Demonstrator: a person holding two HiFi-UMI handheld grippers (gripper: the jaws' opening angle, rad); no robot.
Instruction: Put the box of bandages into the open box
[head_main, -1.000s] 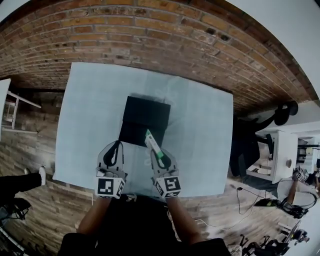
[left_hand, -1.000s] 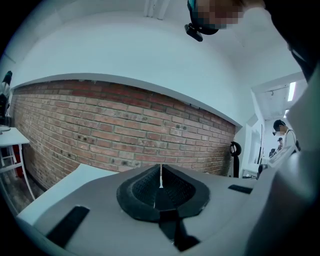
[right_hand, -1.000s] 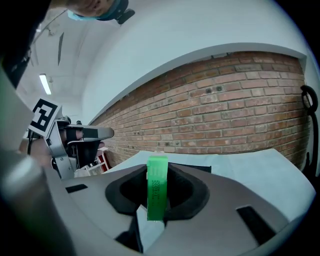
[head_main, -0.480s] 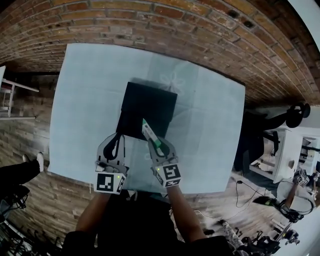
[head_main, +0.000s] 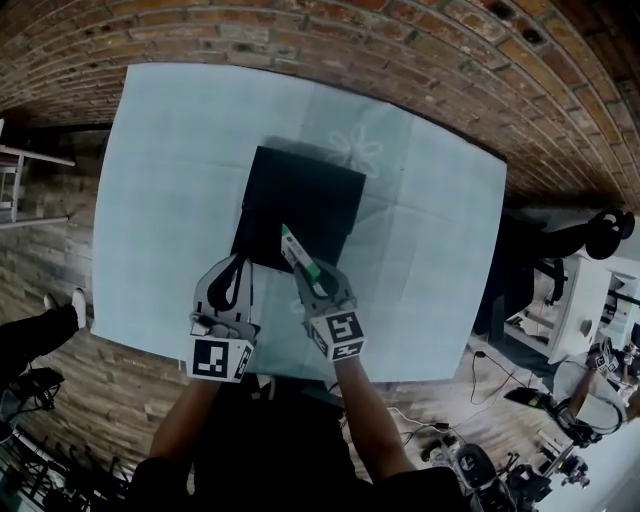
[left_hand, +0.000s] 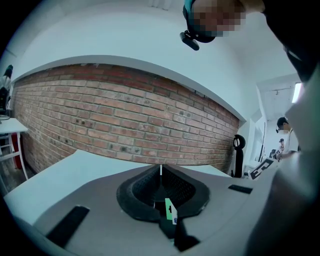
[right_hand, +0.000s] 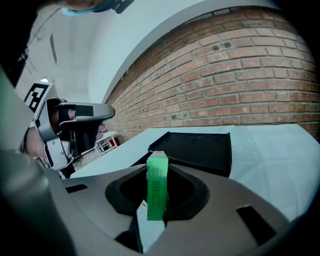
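Note:
The box of bandages, green and white, is held upright by its lower end, with my right gripper shut on it. In the right gripper view the box of bandages stands between the jaws of the right gripper, and the open black box lies just beyond. From the head view the bandage box's top end hangs over the near edge of the black box. My left gripper hovers to the left at the box's near left corner. Its tips meet, as the left gripper view also shows.
A light blue cloth covers the table. A brick wall runs along the far side. Wooden floor lies to the left, with a person's foot on it. White furniture and cables stand to the right.
My right gripper has carried the bandage box forward, so its top now reaches further over the black box's near edge. The left gripper has kept beside it.

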